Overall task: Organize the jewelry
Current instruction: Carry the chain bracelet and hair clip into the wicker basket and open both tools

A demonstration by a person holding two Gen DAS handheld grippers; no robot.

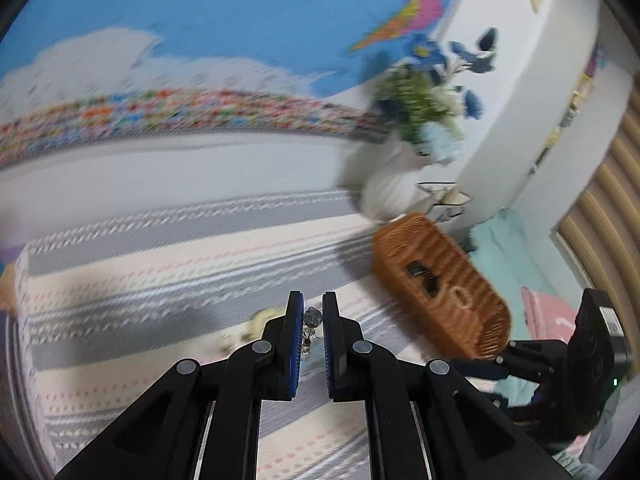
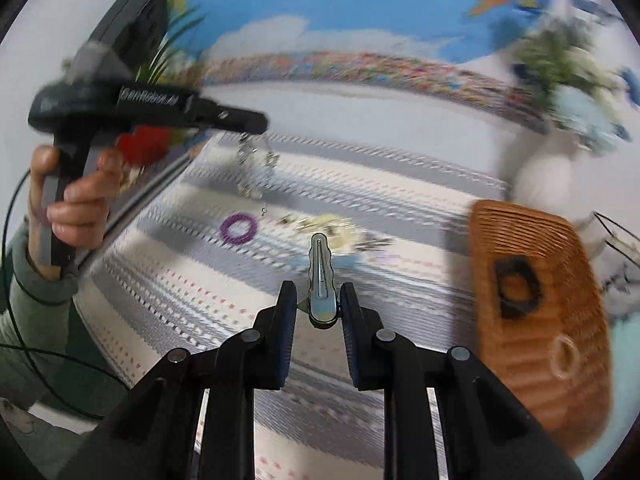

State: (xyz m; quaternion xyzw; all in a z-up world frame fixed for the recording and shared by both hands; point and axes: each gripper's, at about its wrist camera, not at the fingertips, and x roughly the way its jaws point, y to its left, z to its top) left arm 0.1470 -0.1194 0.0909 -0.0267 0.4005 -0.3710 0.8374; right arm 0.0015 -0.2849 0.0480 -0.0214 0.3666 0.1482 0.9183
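Observation:
My left gripper (image 1: 312, 312) is shut on a clear beaded bracelet (image 1: 311, 322) that hangs between its pads above the striped cloth. In the right wrist view the left gripper (image 2: 252, 128) is at upper left with the bracelet (image 2: 256, 168) dangling from it. My right gripper (image 2: 318, 300) is shut on a silver hair clip (image 2: 321, 284) that points forward. A brown wicker basket (image 1: 440, 284) lies to the right; in the right wrist view the basket (image 2: 536, 320) holds a black hair tie (image 2: 516, 288) and a pale ring (image 2: 564, 356).
A purple coil hair tie (image 2: 238, 229) and several blurred small pieces (image 2: 328, 232) lie on the striped cloth (image 1: 160, 280). A white vase of flowers (image 1: 404, 160) stands behind the basket. A world map covers the wall. My right gripper (image 1: 560, 360) shows at the left view's lower right.

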